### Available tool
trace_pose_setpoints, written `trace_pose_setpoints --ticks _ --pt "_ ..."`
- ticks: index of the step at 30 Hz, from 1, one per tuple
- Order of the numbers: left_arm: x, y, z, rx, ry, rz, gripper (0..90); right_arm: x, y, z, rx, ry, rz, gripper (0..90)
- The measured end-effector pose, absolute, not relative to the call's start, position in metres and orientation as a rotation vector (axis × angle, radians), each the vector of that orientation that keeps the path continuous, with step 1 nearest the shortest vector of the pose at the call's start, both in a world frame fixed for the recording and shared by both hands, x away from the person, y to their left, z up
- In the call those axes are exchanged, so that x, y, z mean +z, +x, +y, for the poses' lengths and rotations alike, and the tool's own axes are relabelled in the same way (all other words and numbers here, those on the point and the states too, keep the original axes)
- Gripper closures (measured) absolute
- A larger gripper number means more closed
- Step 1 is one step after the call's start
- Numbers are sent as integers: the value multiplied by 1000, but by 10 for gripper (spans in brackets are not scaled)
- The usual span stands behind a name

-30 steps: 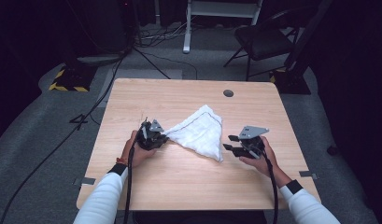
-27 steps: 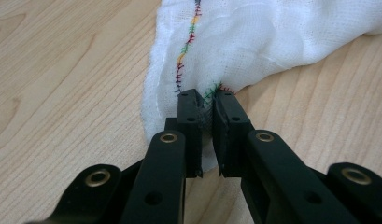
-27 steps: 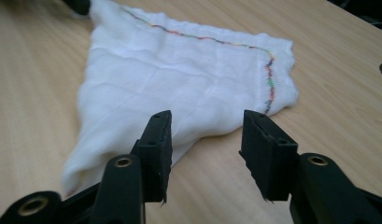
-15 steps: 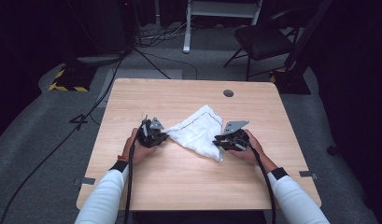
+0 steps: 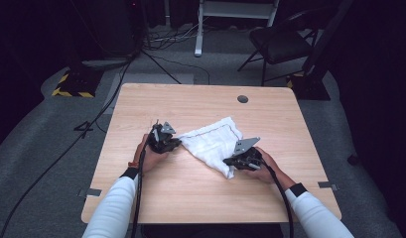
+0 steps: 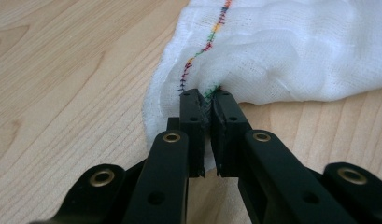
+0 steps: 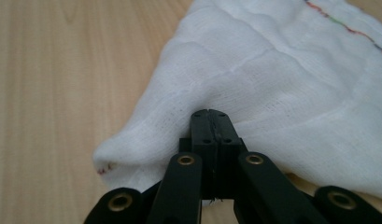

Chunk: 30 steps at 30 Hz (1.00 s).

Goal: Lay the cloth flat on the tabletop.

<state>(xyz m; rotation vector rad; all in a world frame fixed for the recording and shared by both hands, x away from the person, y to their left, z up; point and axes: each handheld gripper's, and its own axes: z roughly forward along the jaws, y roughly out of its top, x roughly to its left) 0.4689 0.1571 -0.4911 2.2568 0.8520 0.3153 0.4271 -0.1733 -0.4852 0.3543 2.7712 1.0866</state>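
Observation:
A white cloth (image 5: 213, 144) with a multicoloured stitched hem lies crumpled in the middle of the wooden table (image 5: 200, 104). My left gripper (image 5: 171, 144) is at the cloth's left corner, its jaws shut on the hem. In the left gripper view the left gripper (image 6: 208, 105) pinches the cloth (image 6: 282, 51) right by the coloured stitching. My right gripper (image 5: 230, 162) is at the cloth's near right corner. In the right gripper view the right gripper (image 7: 210, 116) is closed tight on a fold of the cloth (image 7: 282, 74).
A round cable hole (image 5: 242, 99) sits near the table's far edge. Cables (image 5: 141, 203) trail from both grippers off the near edge. A chair (image 5: 280, 44) and a stand stand on the floor beyond the table.
My right gripper has moved left from the bare table onto the cloth's near right corner and shut on it. The left gripper has stayed at the left corner.

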Motion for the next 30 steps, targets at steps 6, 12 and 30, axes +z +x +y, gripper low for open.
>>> trace_pose_setpoints --ticks 6,12,30 --pt "-489 467 155 317 2263 838 836 -485 399 -165 1095 310 2809 900" --pt "-488 465 149 309 2271 810 834 -485 377 -159 1080 272 2813 900" --pt "-483 460 160 322 2213 821 621 -453 415 -202 1148 532 2533 652"
